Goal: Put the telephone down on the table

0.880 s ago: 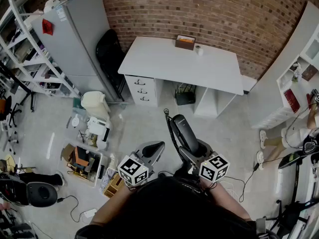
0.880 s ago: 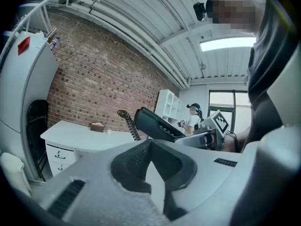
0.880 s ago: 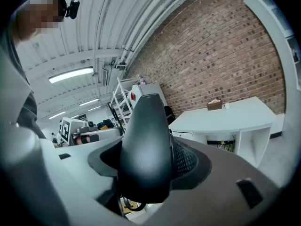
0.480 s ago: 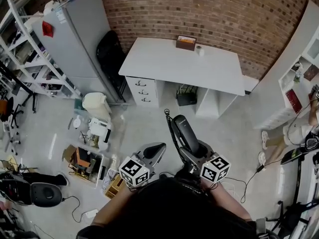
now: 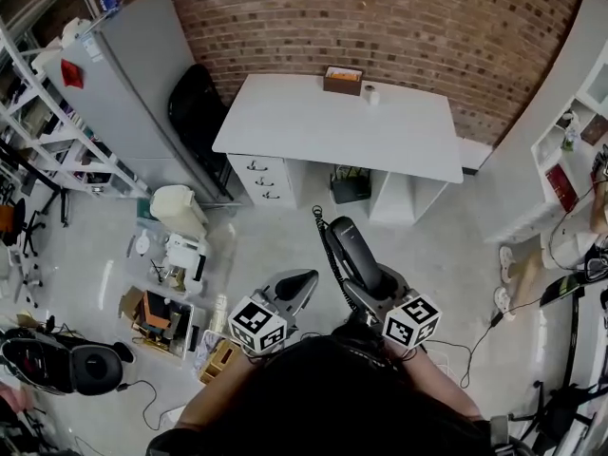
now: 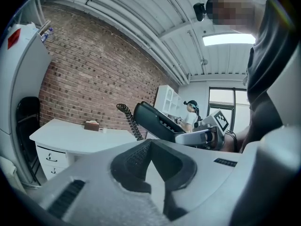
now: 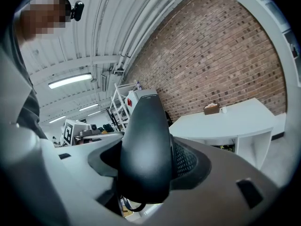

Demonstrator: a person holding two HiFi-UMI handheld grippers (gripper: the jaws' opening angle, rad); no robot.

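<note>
Black telephone (image 5: 355, 255), coiled cord (image 5: 328, 250)

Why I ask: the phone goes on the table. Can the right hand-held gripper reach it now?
Probably not yet: the right hand-held gripper, holding the telephone, is over floor short of the table; nothing stands between.

person in black top (image 5: 332, 402), left gripper (image 5: 296, 279) & right gripper (image 5: 378, 285) grey w/ b&w marker cubes (image 5: 256, 325).
</note>
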